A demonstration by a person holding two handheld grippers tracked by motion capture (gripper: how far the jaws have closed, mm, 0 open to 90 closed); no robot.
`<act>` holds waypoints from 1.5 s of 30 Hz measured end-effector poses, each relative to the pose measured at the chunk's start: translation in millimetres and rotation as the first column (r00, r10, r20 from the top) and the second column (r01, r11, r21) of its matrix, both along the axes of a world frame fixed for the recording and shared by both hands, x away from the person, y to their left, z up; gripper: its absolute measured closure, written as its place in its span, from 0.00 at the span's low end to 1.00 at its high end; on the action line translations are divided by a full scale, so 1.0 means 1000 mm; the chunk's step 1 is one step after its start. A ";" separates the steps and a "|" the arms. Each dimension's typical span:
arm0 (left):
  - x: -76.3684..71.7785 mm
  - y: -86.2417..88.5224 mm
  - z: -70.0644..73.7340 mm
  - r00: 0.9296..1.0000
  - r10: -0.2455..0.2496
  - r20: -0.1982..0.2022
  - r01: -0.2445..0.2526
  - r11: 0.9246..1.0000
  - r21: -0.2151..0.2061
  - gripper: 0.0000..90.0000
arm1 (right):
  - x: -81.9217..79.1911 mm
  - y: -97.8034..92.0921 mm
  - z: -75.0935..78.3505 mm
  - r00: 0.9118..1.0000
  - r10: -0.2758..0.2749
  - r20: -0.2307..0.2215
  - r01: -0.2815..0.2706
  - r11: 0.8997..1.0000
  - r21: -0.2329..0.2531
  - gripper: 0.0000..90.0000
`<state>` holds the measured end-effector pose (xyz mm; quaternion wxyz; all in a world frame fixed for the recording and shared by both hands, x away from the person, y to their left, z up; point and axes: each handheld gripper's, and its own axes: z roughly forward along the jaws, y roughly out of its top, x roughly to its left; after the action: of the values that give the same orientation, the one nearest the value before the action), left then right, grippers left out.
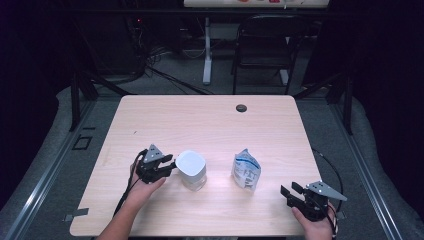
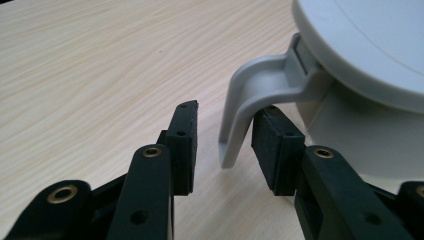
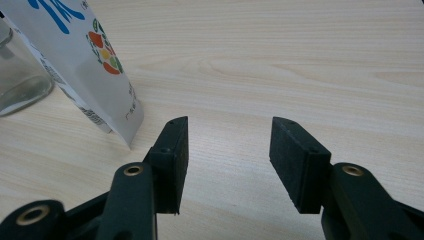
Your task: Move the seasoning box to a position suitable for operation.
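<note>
While the right gripper [image 1: 292, 192] waits with jaws spread near the pale wooden table's [image 1: 210, 117] front right corner, the left gripper [image 2: 222, 142], unclenched, straddles the grey plastic latch [image 2: 250, 100] of the white-lidded glass jar [image 1: 192, 169] toward the front edge; next, I judge, it must pinch that latch; the white printed pouch [image 1: 246, 170] stands beside.

There is one table [image 1: 165, 120]. On it stand one jar [image 1: 192, 175] with one white lid [image 1: 190, 162] and one grey clip [image 2: 250, 100], and one bag [image 1: 246, 170]. There are two grippers, a left gripper [image 1: 172, 164] and a right gripper [image 1: 289, 191]. Behind the table is one chair [image 1: 265, 45].
</note>
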<state>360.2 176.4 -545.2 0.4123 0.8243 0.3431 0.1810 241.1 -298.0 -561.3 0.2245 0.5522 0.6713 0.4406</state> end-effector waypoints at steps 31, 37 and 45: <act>-0.036 0.004 -0.002 0.992 0.123 0.018 -0.124 0.991 0.046 0.91 | 0.000 -0.002 -0.001 1.000 -0.019 0.006 0.019 1.000 0.017 0.56; -0.046 0.005 -0.002 0.989 0.147 0.015 -0.147 0.988 0.044 0.91 | -0.001 -0.001 0.000 1.000 -0.012 0.006 0.012 1.000 0.013 0.56; -0.056 0.007 -0.002 0.985 0.172 0.013 -0.172 0.984 0.041 0.91 | -0.001 0.001 0.000 1.000 -0.008 0.005 0.008 1.000 0.011 0.56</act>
<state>304.0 183.1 -547.6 0.3794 0.7992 0.4072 0.2269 239.8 -297.5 -560.9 0.2248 0.5549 0.6662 0.4446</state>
